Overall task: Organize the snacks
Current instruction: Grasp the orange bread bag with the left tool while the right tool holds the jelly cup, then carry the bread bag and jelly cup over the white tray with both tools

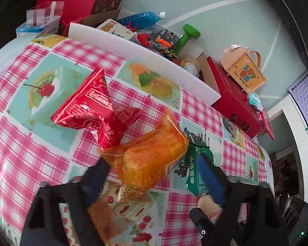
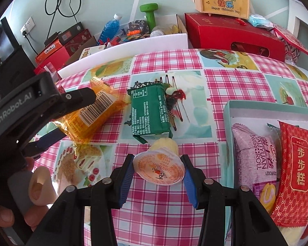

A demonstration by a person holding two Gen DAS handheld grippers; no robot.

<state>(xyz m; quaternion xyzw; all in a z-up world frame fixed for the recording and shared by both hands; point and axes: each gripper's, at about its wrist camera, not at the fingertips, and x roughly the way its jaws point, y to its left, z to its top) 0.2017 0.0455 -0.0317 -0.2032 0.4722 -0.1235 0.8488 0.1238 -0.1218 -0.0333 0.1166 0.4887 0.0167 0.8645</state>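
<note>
In the left wrist view, my left gripper (image 1: 152, 164) has its fingers on both sides of an orange snack packet (image 1: 152, 160) on the pink checked tablecloth (image 1: 30, 143); whether they touch it is unclear. A red snack packet (image 1: 92, 110) lies beyond it and a green packet (image 1: 195, 164) to its right. In the right wrist view, my right gripper (image 2: 158, 168) is shut on a small jelly cup (image 2: 159, 169). The green packet (image 2: 152, 110) lies just beyond, the orange packet (image 2: 92, 114) at left in the left gripper (image 2: 71, 119). A pale box (image 2: 256, 106) at right holds several packets.
Behind the table edge stands a white bin (image 2: 133, 47) of clutter with a blue bottle (image 2: 110, 28) and a green dumbbell (image 2: 149, 14). Red gift boxes (image 2: 234, 34) and a yellow sign box (image 2: 223, 0) sit at the back right.
</note>
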